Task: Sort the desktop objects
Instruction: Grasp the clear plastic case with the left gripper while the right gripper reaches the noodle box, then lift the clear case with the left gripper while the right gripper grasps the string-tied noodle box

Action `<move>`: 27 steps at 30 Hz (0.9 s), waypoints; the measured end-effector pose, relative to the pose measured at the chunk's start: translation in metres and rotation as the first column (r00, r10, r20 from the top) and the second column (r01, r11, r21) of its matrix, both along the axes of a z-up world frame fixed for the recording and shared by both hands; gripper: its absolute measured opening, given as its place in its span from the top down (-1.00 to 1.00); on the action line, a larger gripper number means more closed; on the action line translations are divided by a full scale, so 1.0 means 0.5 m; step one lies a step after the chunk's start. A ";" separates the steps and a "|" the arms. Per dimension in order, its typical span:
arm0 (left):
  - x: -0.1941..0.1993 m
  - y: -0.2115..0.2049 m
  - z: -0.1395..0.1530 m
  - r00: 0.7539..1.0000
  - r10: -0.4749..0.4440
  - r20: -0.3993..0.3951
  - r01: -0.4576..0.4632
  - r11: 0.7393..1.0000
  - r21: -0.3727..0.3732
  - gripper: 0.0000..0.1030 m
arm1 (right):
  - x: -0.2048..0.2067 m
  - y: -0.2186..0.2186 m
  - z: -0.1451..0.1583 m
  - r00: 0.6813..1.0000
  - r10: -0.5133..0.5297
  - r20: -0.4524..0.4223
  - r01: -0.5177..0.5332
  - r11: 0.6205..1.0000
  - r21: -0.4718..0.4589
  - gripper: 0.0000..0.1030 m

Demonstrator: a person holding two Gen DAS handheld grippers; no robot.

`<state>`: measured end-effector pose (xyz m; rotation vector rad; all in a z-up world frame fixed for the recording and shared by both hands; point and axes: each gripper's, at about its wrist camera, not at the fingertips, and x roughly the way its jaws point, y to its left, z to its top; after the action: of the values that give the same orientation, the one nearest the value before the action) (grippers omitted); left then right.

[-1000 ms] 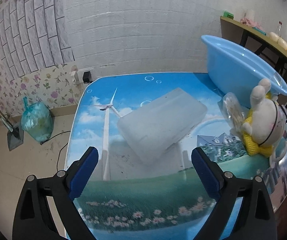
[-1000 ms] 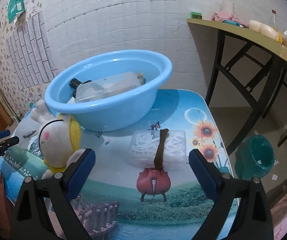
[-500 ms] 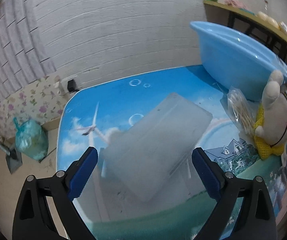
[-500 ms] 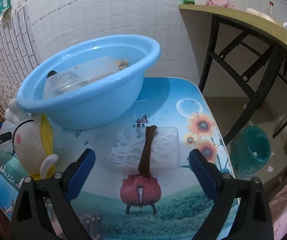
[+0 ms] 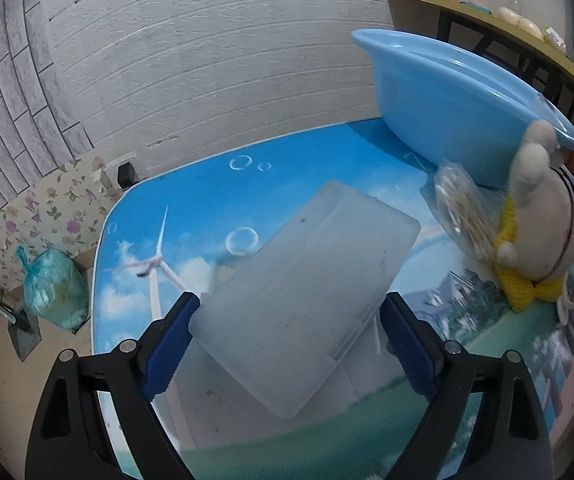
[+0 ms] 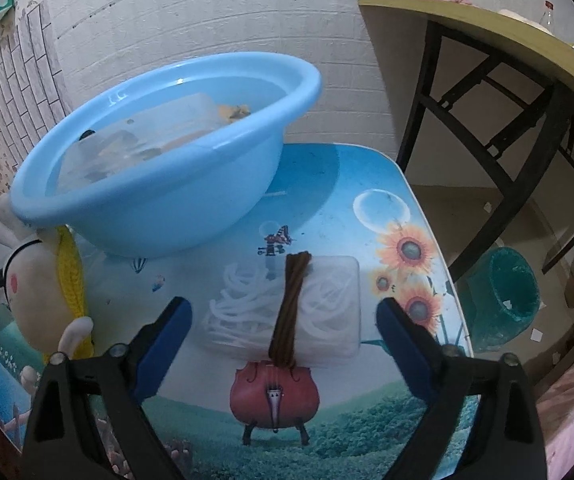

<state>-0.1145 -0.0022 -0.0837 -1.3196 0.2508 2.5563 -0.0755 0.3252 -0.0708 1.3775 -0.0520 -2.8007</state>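
Note:
A frosted clear plastic box (image 5: pixel 307 288) lies flat on the picture-printed table (image 5: pixel 191 208). My left gripper (image 5: pixel 287 340) is open, its blue pads on either side of the box's near end. A clear packet of white cord with a brown band (image 6: pixel 291 308) lies on the table; my right gripper (image 6: pixel 283 344) is open and straddles its near end. A blue basin (image 6: pixel 175 176) holding a clear box and small items stands behind it, and shows in the left wrist view (image 5: pixel 455 100). A white plush rabbit with yellow knit (image 5: pixel 539 220) stands beside the basin.
A clear bag of cotton swabs (image 5: pixel 463 208) leans by the rabbit. A wooden shelf on black legs (image 6: pixel 487 40) stands to the right. A teal waste bin (image 6: pixel 507 296) and a tied green bag (image 5: pixel 53 288) sit on the floor. The brick wall is close behind.
Both grippers moved forward and down. The left one's pads now flank the frosted box; the right one's pads now flank the cord packet. Both stay open.

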 end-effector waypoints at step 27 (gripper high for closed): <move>0.178 -0.005 0.023 0.980 0.198 0.018 -0.199 0.970 0.138 -0.27 | 0.134 -0.052 0.013 0.991 0.135 -0.002 -0.135 0.990 -0.049 -0.58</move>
<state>-0.0258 -0.0047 -0.0720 -1.3591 -0.0646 2.6759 -0.0082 0.2992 -0.0646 1.3198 -0.0265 -2.6697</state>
